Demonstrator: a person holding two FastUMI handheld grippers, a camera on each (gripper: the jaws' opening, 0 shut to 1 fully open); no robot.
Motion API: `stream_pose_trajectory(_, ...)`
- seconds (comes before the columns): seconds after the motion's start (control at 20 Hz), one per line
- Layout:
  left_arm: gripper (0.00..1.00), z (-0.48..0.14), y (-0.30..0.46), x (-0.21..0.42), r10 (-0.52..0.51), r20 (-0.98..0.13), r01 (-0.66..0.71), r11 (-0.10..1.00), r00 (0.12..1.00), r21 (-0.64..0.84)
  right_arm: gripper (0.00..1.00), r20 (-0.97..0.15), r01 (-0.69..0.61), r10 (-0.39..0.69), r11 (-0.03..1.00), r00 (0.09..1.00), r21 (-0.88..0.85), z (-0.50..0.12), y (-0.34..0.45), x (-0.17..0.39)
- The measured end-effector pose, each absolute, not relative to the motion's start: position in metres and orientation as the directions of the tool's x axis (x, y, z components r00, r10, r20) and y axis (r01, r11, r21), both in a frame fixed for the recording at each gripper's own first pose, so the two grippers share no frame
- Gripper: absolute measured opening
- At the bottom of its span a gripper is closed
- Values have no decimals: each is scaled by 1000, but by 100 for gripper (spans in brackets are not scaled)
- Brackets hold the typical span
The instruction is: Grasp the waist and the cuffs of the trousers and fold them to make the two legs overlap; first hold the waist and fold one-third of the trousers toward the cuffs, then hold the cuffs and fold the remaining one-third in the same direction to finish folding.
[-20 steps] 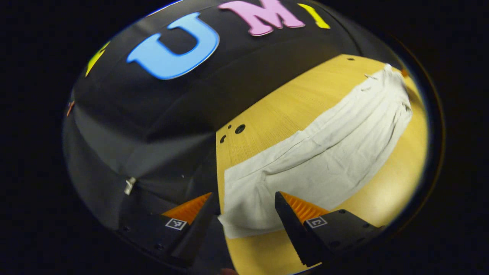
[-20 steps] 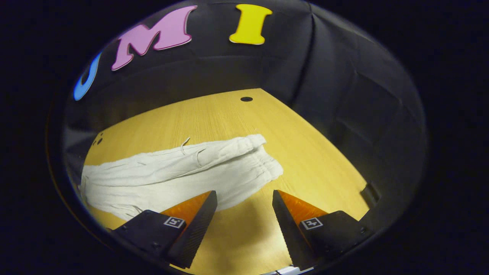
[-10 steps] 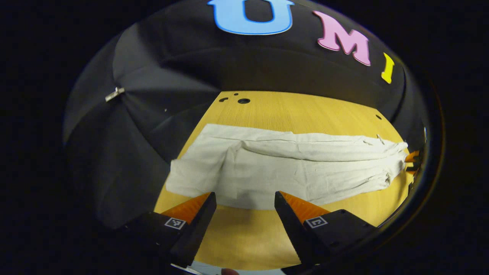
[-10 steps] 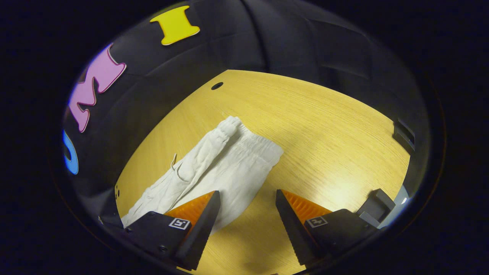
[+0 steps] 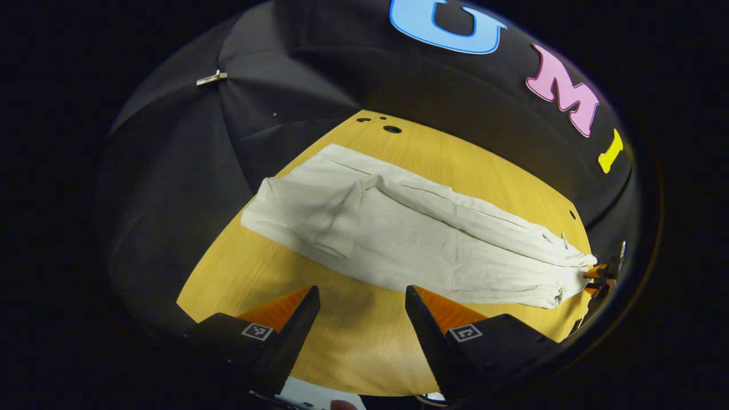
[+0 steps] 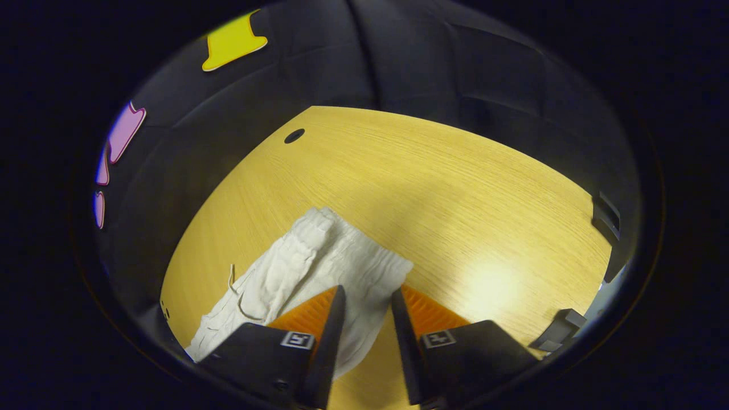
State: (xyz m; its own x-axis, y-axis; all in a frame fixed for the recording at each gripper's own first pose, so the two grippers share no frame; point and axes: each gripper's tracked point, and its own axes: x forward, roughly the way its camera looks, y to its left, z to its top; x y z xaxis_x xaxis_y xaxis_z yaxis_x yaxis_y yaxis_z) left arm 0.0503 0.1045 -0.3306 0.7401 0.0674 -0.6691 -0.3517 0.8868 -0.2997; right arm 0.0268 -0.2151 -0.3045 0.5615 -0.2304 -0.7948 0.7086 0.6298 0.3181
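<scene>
wooden table [image 5: 364, 341] bears white trousers [image 5: 410, 239], right gripper [image 6: 364, 296] at waist.

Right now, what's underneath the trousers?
The white trousers lie flat on the yellow wooden table, legs already overlapped. Bare wood shows all around them. Whatever sits beneath the cloth itself is covered and cannot be seen.

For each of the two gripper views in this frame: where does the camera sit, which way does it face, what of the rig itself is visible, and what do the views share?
Left gripper view: rides the left gripper, open above bare table, facing the cuff end of the trousers; the right gripper shows far off at the waist.
Right gripper view: rides the right gripper, jaws narrowed around the waist corner of the trousers, facing across the table.
Shared: the same trousers and table, seen from opposite ends.
</scene>
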Motion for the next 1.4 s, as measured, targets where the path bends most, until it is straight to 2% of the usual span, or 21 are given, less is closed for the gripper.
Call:
stream_pose_trajectory(0.1,96,-334,100,51,51,-674,-374,862,737,-343,7,-782,710,-193,585,592,393,-296,-210,30)
stream_pose_trajectory(0.2,96,-337,95,47,28,-682,-399,829,731,-393,9,-758,685,-176,587,628,432,-294,-216,30)
stream_pose_trajectory(0.45,96,-342,83,48,-68,-675,-444,704,735,-554,10,-757,693,-181,572,628,438,-296,-213,30)
stream_pose_trajectory(0.5,92,-343,84,49,-83,-671,-460,665,737,-588,10,-756,692,-180,573,629,439,-296,-213,30)
stream_pose_trajectory(0.55,96,-345,84,50,-93,-666,-476,627,740,-617,10,-755,689,-178,578,631,438,-296,-213,30)
stream_pose_trajectory(0.7,96,-341,91,60,-93,-626,-497,524,774,-692,10,-754,678,-175,595,633,431,-297,-214,30)
stream_pose_trajectory(0.8,92,-333,108,64,-89,-605,-503,469,791,-726,10,-755,672,-170,605,634,427,-298,-214,29)
stream_pose_trajectory(0.85,96,-334,110,70,-84,-598,-506,447,797,-738,10,-755,668,-166,608,634,428,-298,-214,30)
stream_pose_trajectory(1.2,96,-326,136,126,-22,-567,-513,400,823,-760,10,-746,630,-136,645,652,433,-298,-217,29)
stream_pose_trajectory(1.25,93,-326,136,134,-21,-565,-511,399,825,-761,10,-744,627,-131,644,655,438,-298,-217,31)
stream_pose_trajectory(1.4,96,-322,134,151,-10,-573,-510,441,820,-738,10,-750,626,-123,647,650,436,-296,-217,29)
